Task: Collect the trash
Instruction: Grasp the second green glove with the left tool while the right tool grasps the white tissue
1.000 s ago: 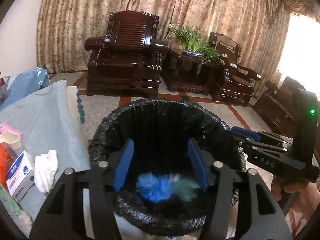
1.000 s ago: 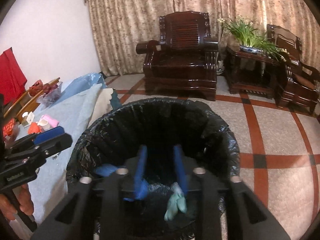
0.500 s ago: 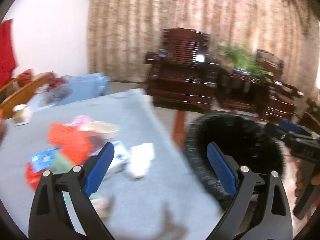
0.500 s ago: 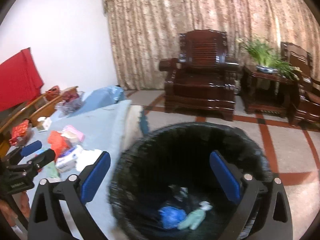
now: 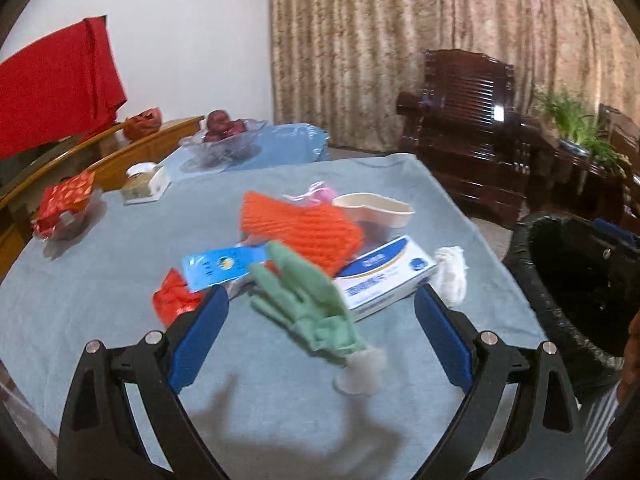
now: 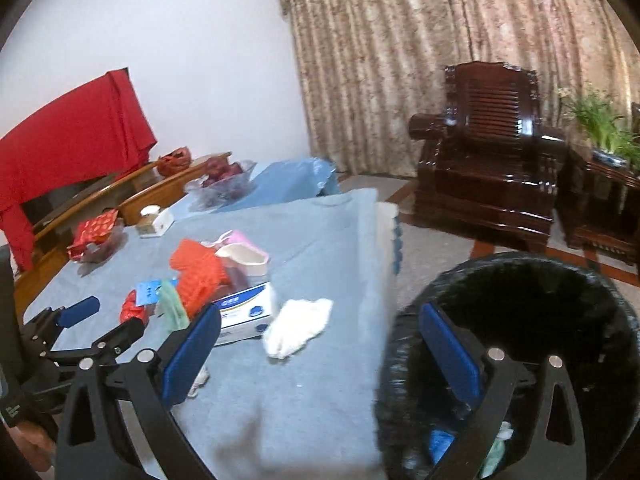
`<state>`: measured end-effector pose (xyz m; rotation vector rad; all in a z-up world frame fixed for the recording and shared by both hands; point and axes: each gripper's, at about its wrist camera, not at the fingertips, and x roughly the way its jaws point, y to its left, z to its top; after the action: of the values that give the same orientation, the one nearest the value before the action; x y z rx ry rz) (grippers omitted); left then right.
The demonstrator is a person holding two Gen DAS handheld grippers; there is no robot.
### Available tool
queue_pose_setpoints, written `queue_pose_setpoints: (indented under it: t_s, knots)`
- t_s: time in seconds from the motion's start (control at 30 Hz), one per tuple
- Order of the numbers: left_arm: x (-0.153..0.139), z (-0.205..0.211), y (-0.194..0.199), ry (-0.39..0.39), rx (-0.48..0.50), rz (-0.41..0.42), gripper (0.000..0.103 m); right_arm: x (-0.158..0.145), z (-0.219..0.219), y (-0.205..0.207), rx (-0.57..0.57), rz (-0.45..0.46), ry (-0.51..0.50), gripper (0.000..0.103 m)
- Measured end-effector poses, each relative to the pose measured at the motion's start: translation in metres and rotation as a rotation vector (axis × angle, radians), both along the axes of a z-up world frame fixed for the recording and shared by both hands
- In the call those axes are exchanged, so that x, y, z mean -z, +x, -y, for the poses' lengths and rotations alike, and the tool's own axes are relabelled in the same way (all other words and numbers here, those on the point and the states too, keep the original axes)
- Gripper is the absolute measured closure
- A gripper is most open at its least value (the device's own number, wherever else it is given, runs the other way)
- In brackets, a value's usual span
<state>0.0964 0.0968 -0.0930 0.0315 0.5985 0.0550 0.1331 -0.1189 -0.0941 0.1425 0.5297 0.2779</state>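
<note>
My left gripper (image 5: pixel 320 328) is open and empty, low over the blue-grey table (image 5: pixel 100 288). A green glove (image 5: pixel 308 304) lies on the cloth between its fingers, untouched. Past it lie a white crumpled tissue (image 5: pixel 450 276), a blue-and-white box (image 5: pixel 384 276), an orange net (image 5: pixel 300 232), a blue packet (image 5: pixel 220 264) and a red wrapper (image 5: pixel 174 300). My right gripper (image 6: pixel 320 348) is open and empty, straddling the table edge and the black-lined bin (image 6: pixel 500 264). The white tissue (image 6: pixel 298 328) lies just ahead of it. Blue and green scraps (image 6: pixel 440 440) lie in the bin.
A cream dish (image 5: pixel 376 208), a tape box (image 5: pixel 146 188), a red-wrapped bowl (image 5: pixel 66 204) and a glass fruit bowl (image 5: pixel 224 140) stand further back. The bin (image 5: pixel 576 280) stands off the table's right edge. Dark wooden armchairs (image 6: pixel 492 168) stand by the curtain.
Both grippers opened wide over the bin, let go of the blue and green scraps, then swung left from the bin to the table.
</note>
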Motion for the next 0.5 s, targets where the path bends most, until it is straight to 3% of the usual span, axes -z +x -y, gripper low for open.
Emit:
queue_pose_setpoints:
  t_s: [0.5]
  knots:
    - [0.017,-0.034,0.006,0.003,-0.088,-0.010,0.012,0.054,-0.060,0.062,-0.080,-0.151,-0.073,0.028]
